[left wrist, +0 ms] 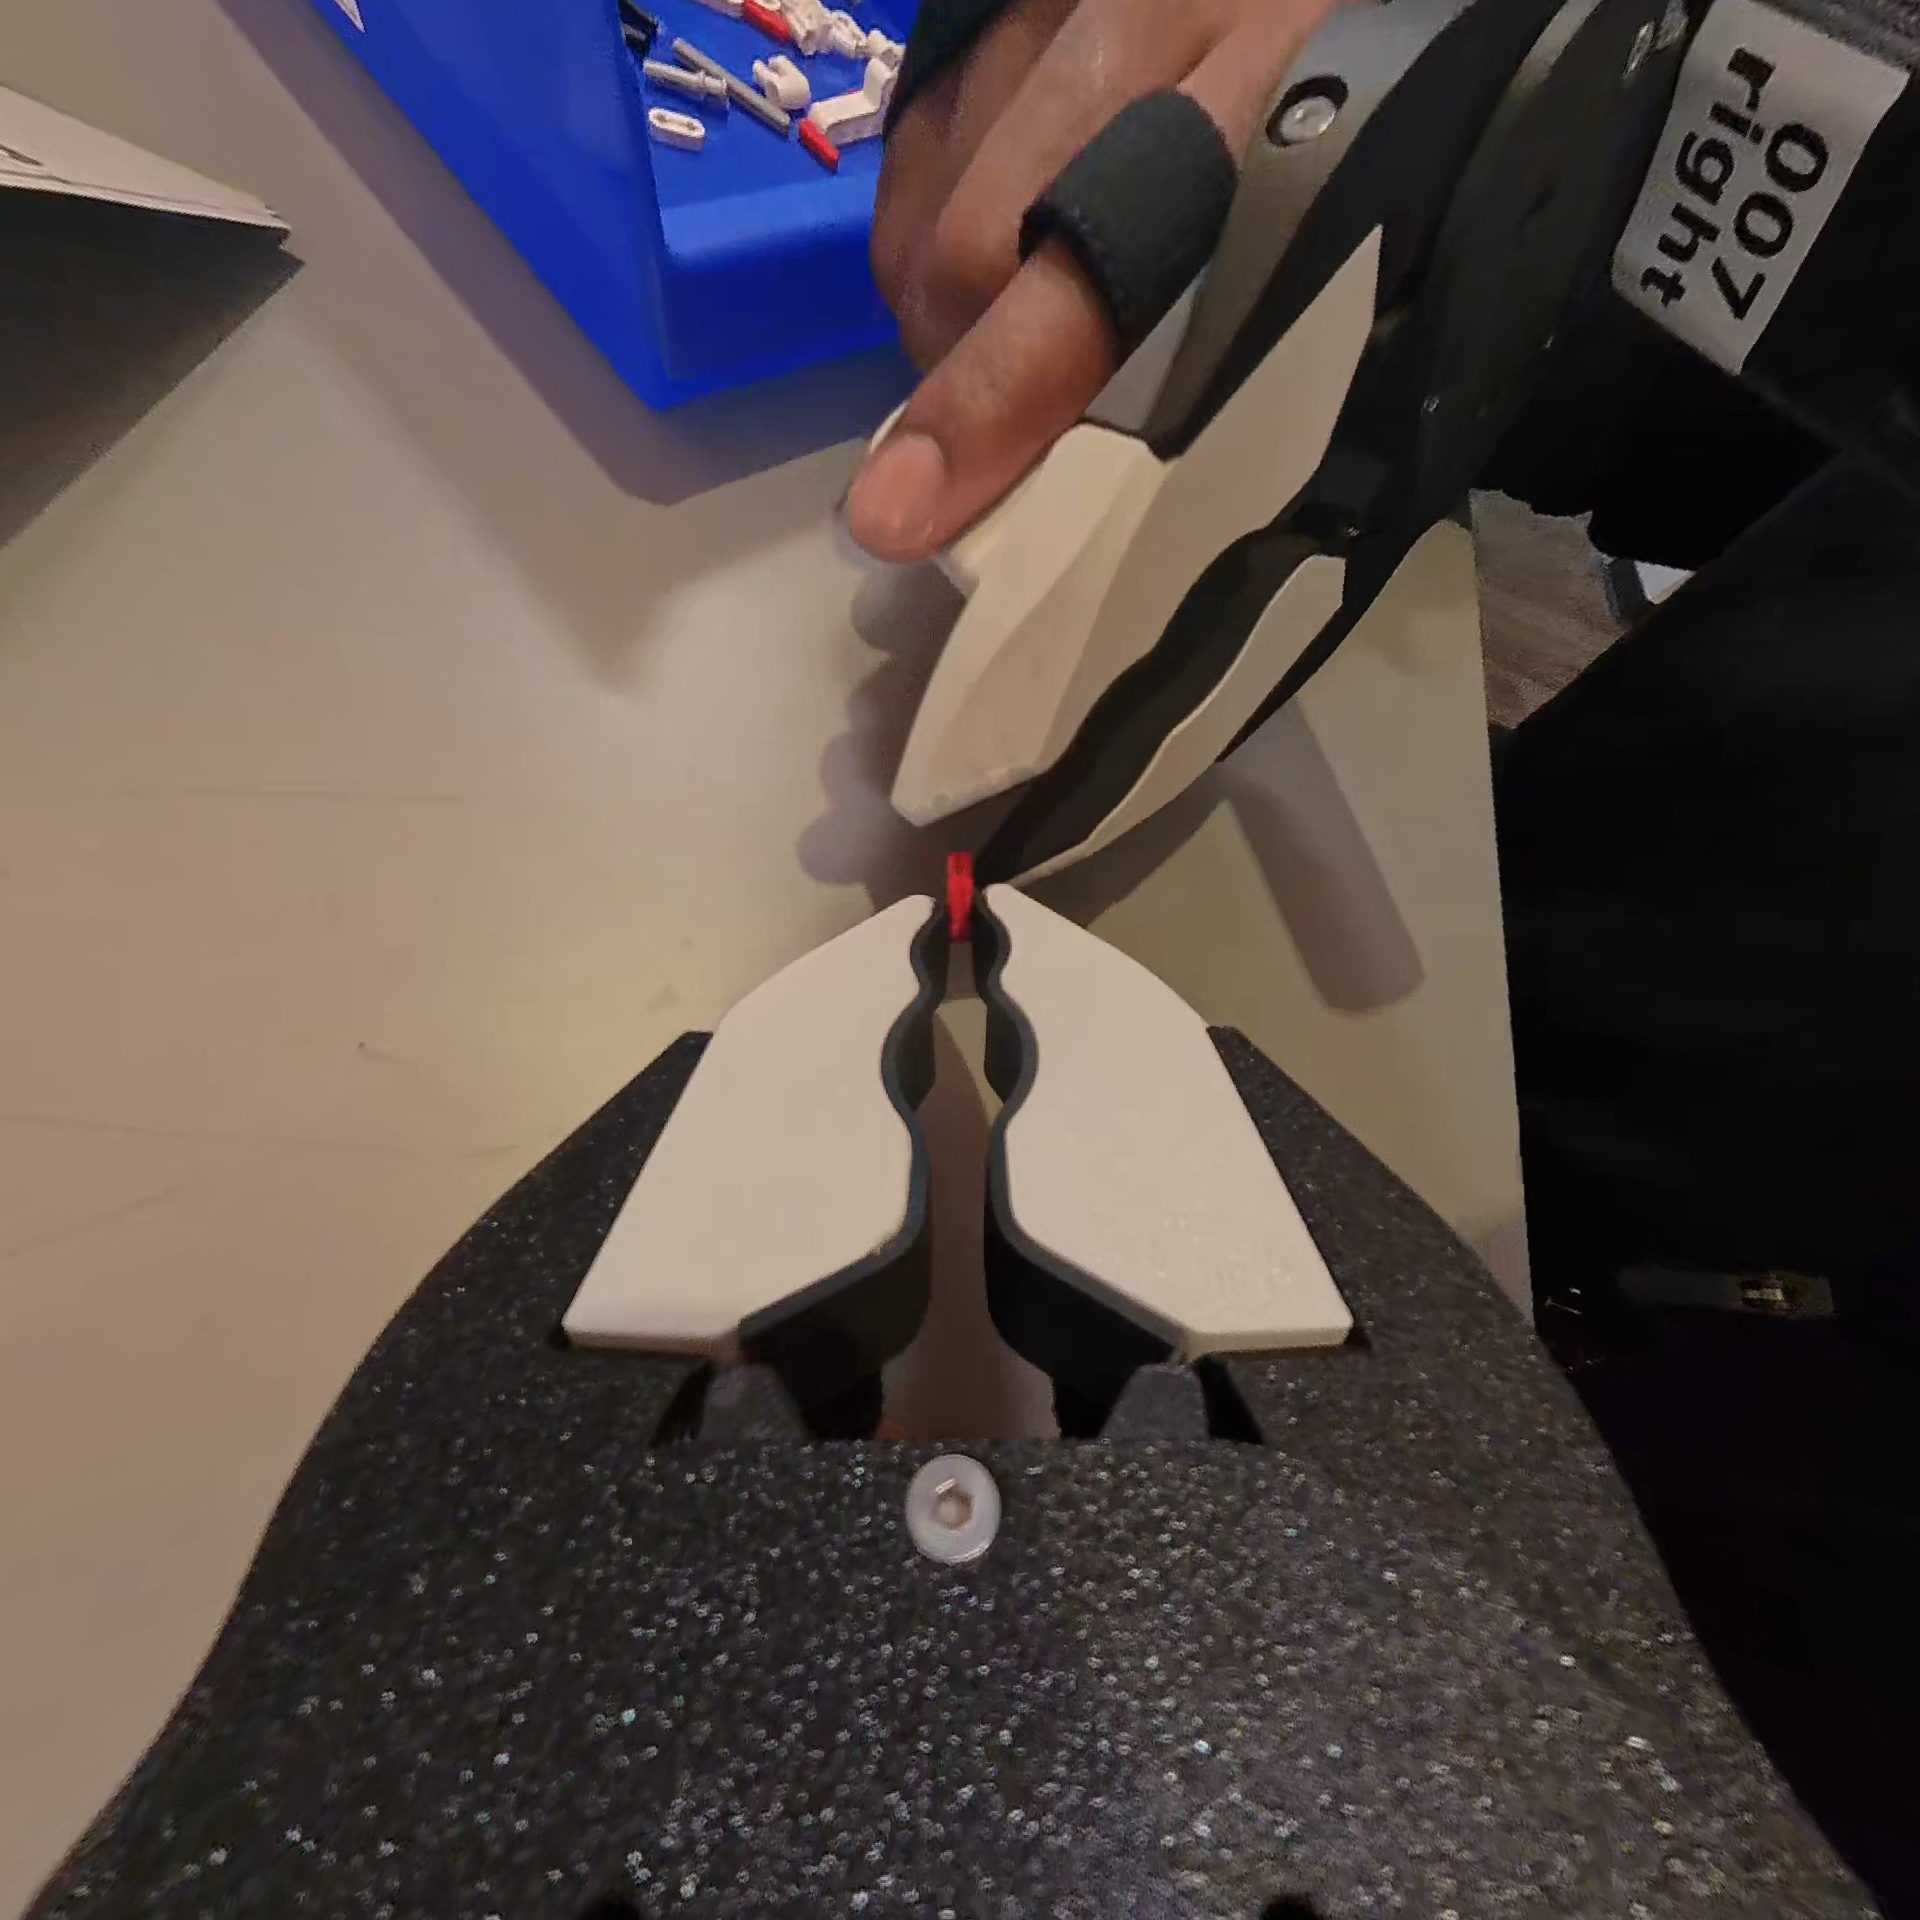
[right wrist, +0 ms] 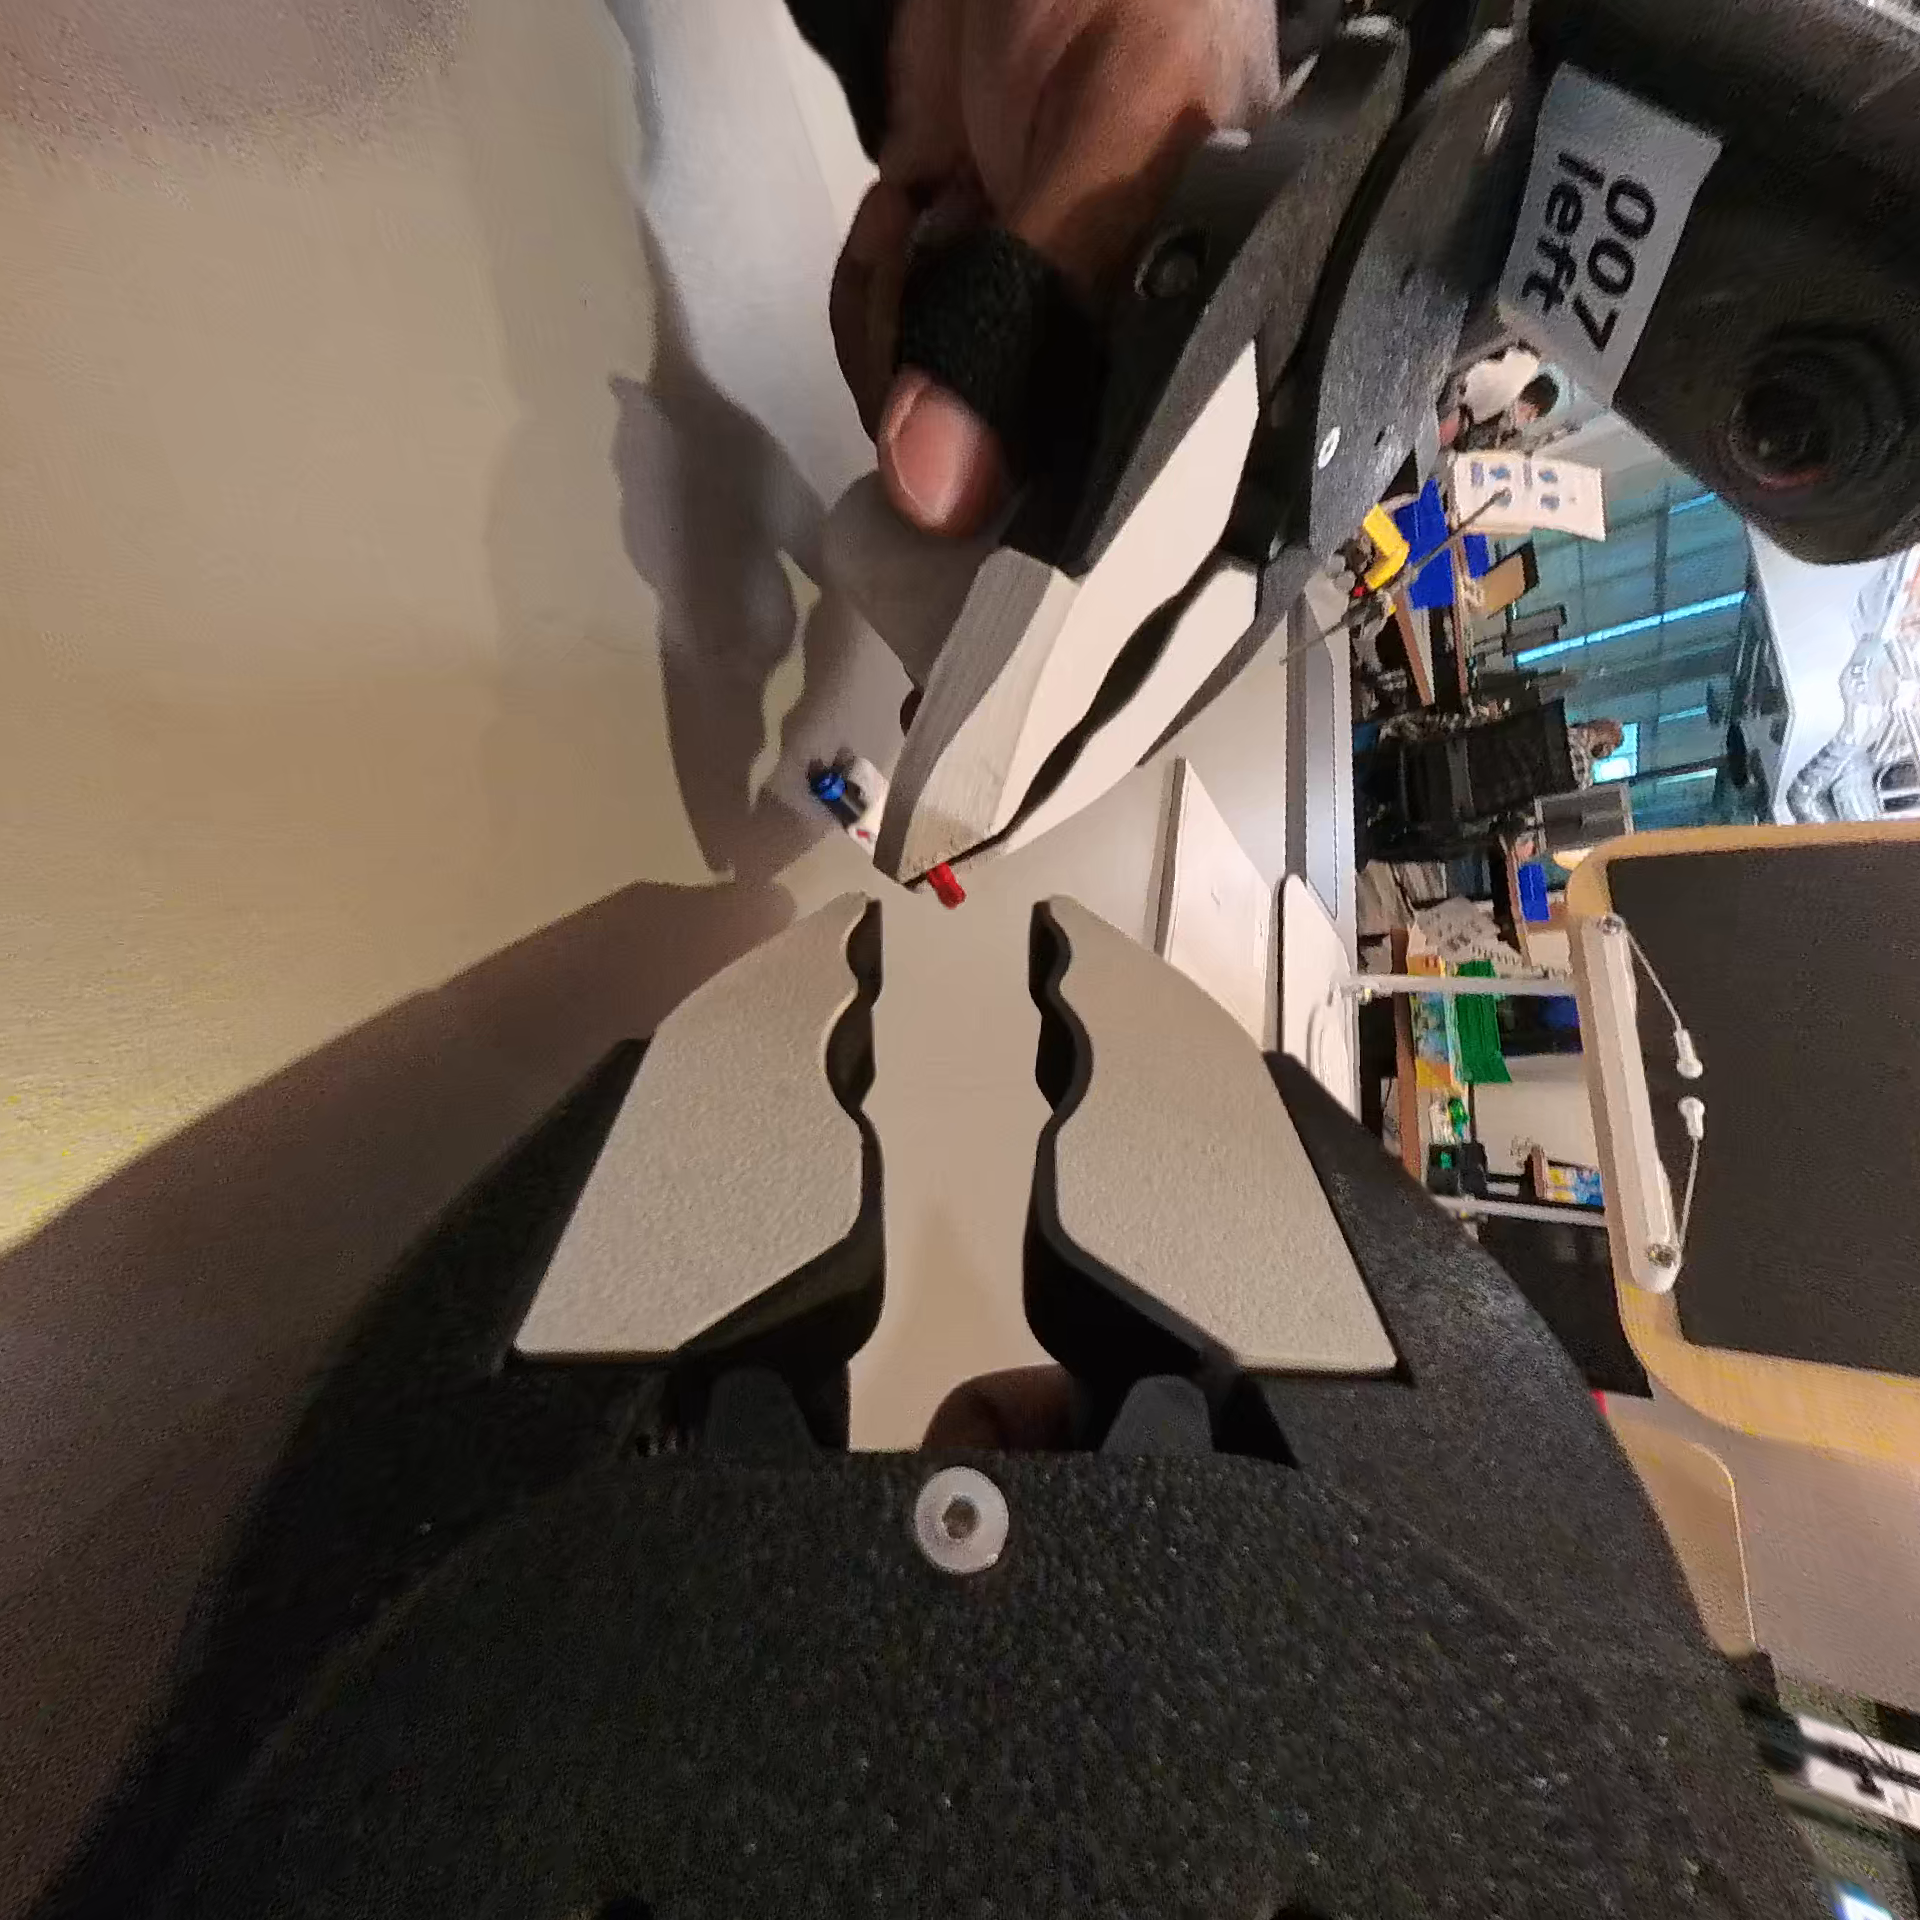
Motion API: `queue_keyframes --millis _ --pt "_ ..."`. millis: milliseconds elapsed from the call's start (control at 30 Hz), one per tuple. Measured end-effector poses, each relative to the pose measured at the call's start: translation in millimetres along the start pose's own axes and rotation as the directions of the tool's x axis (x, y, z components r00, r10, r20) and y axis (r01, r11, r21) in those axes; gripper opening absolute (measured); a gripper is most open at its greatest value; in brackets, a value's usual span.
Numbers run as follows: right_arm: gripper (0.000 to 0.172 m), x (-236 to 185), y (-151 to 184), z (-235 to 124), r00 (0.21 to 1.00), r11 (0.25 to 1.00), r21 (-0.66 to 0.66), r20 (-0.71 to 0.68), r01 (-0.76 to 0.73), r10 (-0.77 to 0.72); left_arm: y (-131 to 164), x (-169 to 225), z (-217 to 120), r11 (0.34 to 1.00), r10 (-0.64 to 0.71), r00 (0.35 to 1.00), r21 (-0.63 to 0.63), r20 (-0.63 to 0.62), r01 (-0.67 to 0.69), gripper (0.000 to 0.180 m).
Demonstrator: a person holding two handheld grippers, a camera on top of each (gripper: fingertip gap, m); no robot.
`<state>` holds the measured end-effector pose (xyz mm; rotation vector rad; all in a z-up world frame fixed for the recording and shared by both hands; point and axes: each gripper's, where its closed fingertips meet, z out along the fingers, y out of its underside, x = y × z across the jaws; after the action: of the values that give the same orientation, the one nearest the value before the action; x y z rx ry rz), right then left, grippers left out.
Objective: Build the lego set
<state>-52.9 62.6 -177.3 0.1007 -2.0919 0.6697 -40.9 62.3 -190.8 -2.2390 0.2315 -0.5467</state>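
My left gripper (left wrist: 958, 912) is shut on a small red peg (left wrist: 958, 891), pinched at the very fingertips and sticking out forward above the pale table (left wrist: 364, 779). The right wrist view confirms it: the left gripper (right wrist: 920, 871) comes in from the upper right with the red peg (right wrist: 943, 886) poking out of its closed tips. My right gripper (right wrist: 954, 916) is open and empty, its tips just in front of the peg without touching it. It also shows in the left wrist view (left wrist: 977, 831), held by a hand, its tips close above the peg.
A blue bin (left wrist: 727, 239) with several small white, grey and red parts stands at the back. A small white part with a blue pin (right wrist: 847, 790) lies on the table behind the left gripper. A booklet (left wrist: 125, 177) lies at far left. White sheets (right wrist: 1216, 894) lie at right. Less than 4 cm separates the two grippers' tips.
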Motion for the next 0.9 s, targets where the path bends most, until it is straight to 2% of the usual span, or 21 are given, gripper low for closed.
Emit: queue_keyframes --millis 267,433,567,733,900 --pt "0.005 -11.5 2.1 7.8 0.996 0.996 -0.007 -0.018 0.088 -0.088 9.0 3.3 6.8 0.998 0.003 1.000 -0.057 -0.017 -0.004 0.004" --pt "0.010 -13.8 3.4 7.9 0.992 0.992 -0.025 -0.037 0.121 -0.122 11.5 3.2 10.2 0.997 -0.007 1.000 -0.071 -0.018 0.006 0.004" --pt "0.005 -17.7 6.5 8.6 0.988 0.989 -0.040 -0.044 0.144 -0.146 11.2 0.3 12.7 0.997 -0.018 1.000 -0.070 0.003 0.018 0.004" --pt "0.004 -9.1 18.0 6.5 0.993 0.994 -0.094 -0.093 0.063 -0.072 -0.3 -8.3 9.6 0.999 -0.047 0.997 0.012 0.053 0.047 0.011" --pt "0.004 3.3 28.3 0.8 0.982 0.988 -0.142 -0.185 -0.053 0.026 -15.1 -13.5 3.1 0.982 -0.137 0.990 0.133 0.023 0.133 0.020"
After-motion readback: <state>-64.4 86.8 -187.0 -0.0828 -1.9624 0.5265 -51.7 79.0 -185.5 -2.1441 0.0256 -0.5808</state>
